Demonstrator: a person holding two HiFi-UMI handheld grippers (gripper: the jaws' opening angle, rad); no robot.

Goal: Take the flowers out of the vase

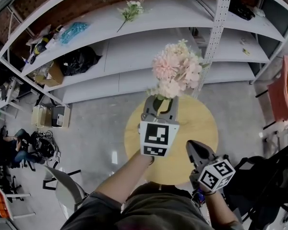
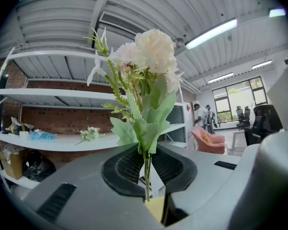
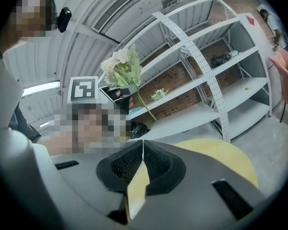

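The left claw [image 1: 159,103] is clenched tight on the green stems [image 2: 147,169] of the pink flowers [image 1: 176,73]. The flowers stick up in the middle of the head view, over the far edge of the round yellow table [image 1: 201,128]. The right claw [image 1: 196,151] is at the lower right, squeezed shut with nothing in it, and one more flower bunch [image 1: 130,9] lies on the white shelf [image 1: 182,13] at the top.

Cannot see the stems of the flowers [image 1: 176,70] past the left gripper [image 1: 159,105] in the head view. Lose the near edge of the desk [image 1: 201,128] under forearm [image 1: 129,171] and torso [image 1: 153,207]. Cannot identify the small clutter [image 1: 44,43] at the left end of the shelf [image 1: 134,56].
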